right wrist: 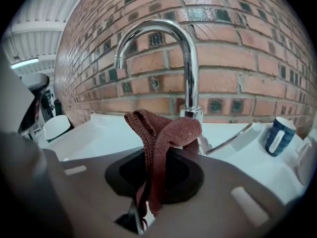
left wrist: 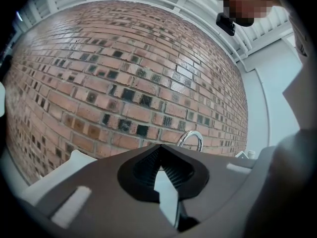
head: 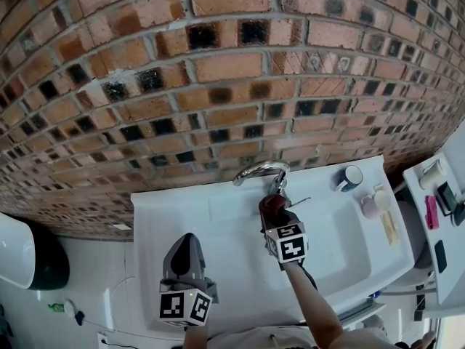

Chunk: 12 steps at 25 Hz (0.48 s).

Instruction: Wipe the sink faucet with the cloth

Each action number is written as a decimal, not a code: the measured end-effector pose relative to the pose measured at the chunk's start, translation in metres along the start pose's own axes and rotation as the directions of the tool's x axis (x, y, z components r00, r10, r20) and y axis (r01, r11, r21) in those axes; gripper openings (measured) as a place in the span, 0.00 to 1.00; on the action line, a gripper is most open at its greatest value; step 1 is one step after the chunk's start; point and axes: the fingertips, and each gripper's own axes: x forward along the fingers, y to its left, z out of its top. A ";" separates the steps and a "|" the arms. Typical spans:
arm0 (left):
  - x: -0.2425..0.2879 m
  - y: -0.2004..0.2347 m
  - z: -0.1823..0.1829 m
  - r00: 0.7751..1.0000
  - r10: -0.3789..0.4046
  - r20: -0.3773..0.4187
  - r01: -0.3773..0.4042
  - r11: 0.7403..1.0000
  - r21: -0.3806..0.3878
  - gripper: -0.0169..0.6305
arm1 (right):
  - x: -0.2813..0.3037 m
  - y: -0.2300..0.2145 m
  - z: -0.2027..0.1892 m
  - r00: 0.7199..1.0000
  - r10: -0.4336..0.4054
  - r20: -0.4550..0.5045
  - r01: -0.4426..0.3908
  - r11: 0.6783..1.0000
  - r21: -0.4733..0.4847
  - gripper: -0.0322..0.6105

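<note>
A chrome gooseneck faucet stands at the back of the white sink against the brick wall. My right gripper is shut on a dark red cloth, which bunches out of the jaws just in front of the faucet's base. Whether the cloth touches the base I cannot tell. The faucet's lever handle sticks out to the right. My left gripper hangs over the sink's left front part, shut and holding nothing.
A blue and white mug stands on the sink's back right corner, beside small toiletries. A white shelf with dark items is at the far right. A white toilet with a dark seat is at the left.
</note>
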 end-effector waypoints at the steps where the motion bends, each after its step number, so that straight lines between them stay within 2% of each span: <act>1: -0.001 0.004 0.000 1.000 0.009 0.000 -0.009 1.000 -0.002 0.03 | 0.000 -0.004 0.002 1.000 -0.010 0.000 0.010 1.000 -0.008 0.12; 5: 0.000 0.009 0.000 1.000 0.018 0.004 -0.018 1.000 -0.007 0.03 | -0.010 -0.010 0.009 0.999 -0.039 0.001 0.038 0.998 -0.046 0.12; 9: 0.002 0.001 -0.002 1.000 -0.004 0.002 0.004 1.000 -0.011 0.03 | -0.019 -0.030 0.020 0.996 -0.094 0.009 0.094 0.995 -0.037 0.13; 12: 0.002 -0.001 -0.002 1.000 -0.010 0.002 0.010 1.000 -0.012 0.03 | -0.018 -0.036 0.026 0.996 -0.091 0.003 0.091 0.995 -0.031 0.13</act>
